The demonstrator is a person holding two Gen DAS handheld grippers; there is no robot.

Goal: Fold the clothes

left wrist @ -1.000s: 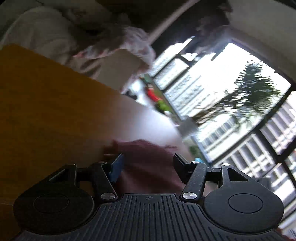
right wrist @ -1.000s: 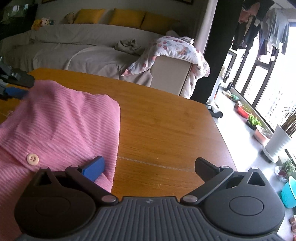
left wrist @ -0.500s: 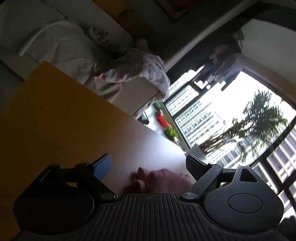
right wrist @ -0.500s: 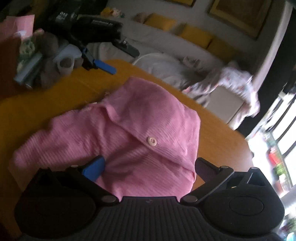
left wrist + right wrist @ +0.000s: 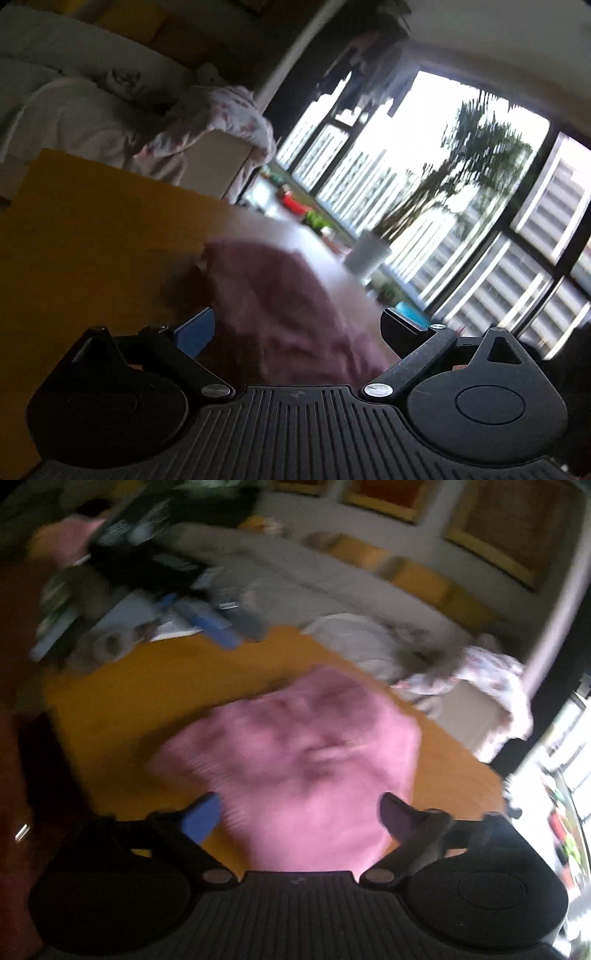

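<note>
Now both grippers, left gripper (image 5: 297, 326) and right gripper (image 5: 297, 812), gape over the pink garment (image 5: 295, 746)

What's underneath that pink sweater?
The pink sweater lies on the orange-brown wooden table, bare around it. Whatever lies beneath the sweater itself is hidden.

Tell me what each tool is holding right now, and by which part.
Nothing is held. The left tool and right tool are both open above the pink garment, which lies on the table.
</note>
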